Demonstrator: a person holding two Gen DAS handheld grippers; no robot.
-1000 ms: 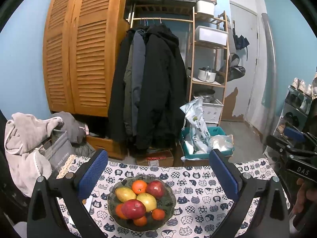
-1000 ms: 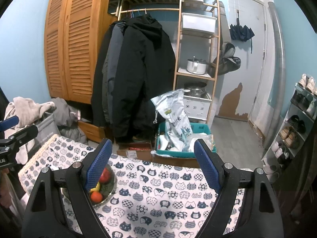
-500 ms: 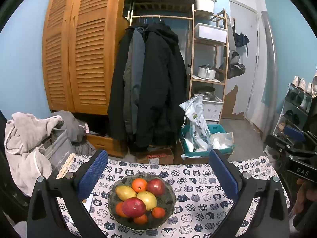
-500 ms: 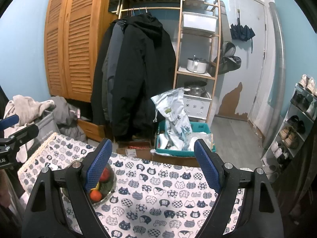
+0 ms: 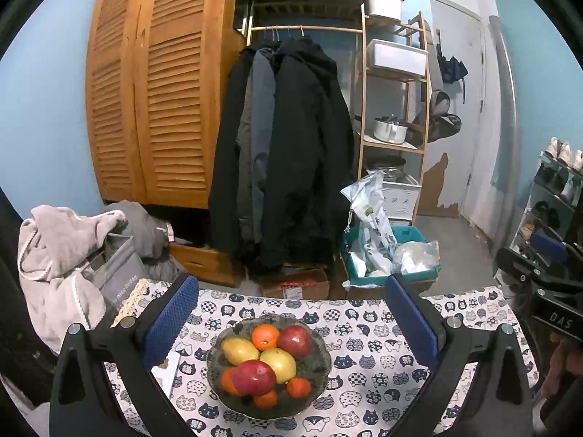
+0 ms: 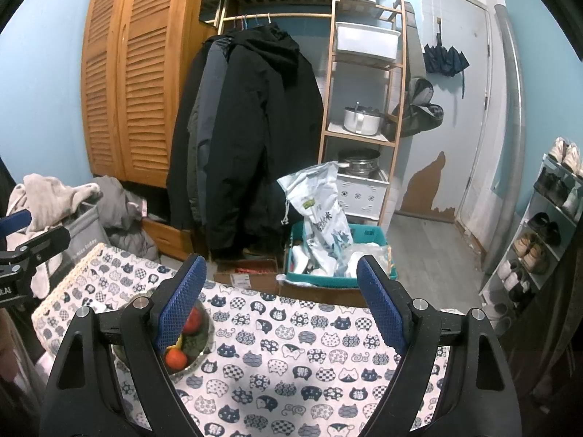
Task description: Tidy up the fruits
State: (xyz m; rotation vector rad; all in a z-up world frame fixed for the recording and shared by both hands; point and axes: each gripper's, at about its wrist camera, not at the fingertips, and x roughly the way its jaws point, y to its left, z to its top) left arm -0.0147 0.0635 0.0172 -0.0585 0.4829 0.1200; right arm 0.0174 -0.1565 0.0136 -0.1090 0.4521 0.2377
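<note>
Cat-print tablecloth (image 5: 364, 331), fruit bowl (image 5: 316, 373) between left hand-held gripper (image 5: 291, 317) fingers, untouched

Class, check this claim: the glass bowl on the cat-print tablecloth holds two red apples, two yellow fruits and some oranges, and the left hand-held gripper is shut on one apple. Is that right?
Not quite. The left hand-held gripper is open and holds nothing; its blue pads stand apart either side of the glass bowl. The apples, yellow fruits and oranges all lie in it, on the cat-print tablecloth. The left wrist view shows this.

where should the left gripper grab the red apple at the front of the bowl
Grip the front red apple across its widest middle, coming down from above with the open left gripper. It sits atop the pile in the bowl, so its upper half is free, while oranges and a yellow fruit crowd its lower sides.
</note>
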